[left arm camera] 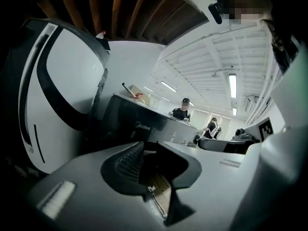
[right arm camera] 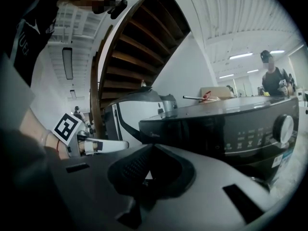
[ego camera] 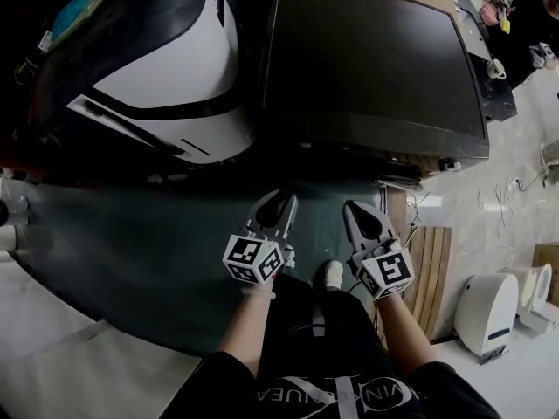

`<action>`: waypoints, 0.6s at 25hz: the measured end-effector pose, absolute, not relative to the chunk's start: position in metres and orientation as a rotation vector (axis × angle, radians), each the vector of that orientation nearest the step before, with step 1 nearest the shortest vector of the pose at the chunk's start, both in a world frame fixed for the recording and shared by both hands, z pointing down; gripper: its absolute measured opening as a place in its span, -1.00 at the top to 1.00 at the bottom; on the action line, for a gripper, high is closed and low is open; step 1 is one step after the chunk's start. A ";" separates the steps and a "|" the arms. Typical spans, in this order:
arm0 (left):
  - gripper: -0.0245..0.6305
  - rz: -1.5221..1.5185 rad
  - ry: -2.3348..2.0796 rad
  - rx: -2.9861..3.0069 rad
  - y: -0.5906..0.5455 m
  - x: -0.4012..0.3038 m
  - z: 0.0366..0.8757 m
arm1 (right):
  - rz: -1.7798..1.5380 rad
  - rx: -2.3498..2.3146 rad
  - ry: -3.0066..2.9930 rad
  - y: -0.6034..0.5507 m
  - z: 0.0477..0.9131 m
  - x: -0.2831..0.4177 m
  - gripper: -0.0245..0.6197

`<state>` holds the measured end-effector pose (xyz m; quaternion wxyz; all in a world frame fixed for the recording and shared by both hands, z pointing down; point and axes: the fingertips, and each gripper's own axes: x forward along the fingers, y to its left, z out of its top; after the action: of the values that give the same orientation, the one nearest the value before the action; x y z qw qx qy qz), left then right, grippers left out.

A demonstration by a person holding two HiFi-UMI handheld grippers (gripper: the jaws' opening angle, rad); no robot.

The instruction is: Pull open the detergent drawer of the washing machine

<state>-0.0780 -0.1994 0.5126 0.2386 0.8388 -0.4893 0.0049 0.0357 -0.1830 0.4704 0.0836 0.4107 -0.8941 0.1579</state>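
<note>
Head view: floor [ego camera: 131,260] strip before washer [ego camera: 376,68]

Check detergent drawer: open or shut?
Shut. The washing machine front panel reads flush across to the knob in the right gripper view; head view shows nothing jutting from its front edge.

Looks steeply down from the head, low and nearly level in both gripper views, sharing the nearby washer [ego camera: 376,59].
</note>
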 end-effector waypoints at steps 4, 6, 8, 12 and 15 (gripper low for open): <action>0.71 -0.030 -1.282 2.272 -0.221 -0.072 0.528 | 0.388 1.255 -2.679 -0.195 0.485 0.034 0.88; 0.71 -0.064 -1.251 2.251 -0.230 -0.068 0.534 | 0.382 1.261 -2.678 -0.200 0.490 0.032 0.88; 0.71 -0.098 -1.222 2.231 -0.240 -0.063 0.541 | 0.392 1.271 -2.675 -0.205 0.494 0.030 0.88; 0.68 -0.171 -1.177 2.192 -0.255 -0.056 0.551 | 0.403 1.291 -2.667 -0.215 0.502 0.029 0.88; 0.64 -0.242 -1.163 2.163 -0.265 -0.055 0.556 | 0.407 1.305 -2.660 -0.221 0.511 0.028 0.88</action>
<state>-0.0552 -0.2646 0.5561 0.3308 0.8272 -0.4447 -0.0925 0.0275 -0.2213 0.5109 0.0754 0.4349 -0.8870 0.1356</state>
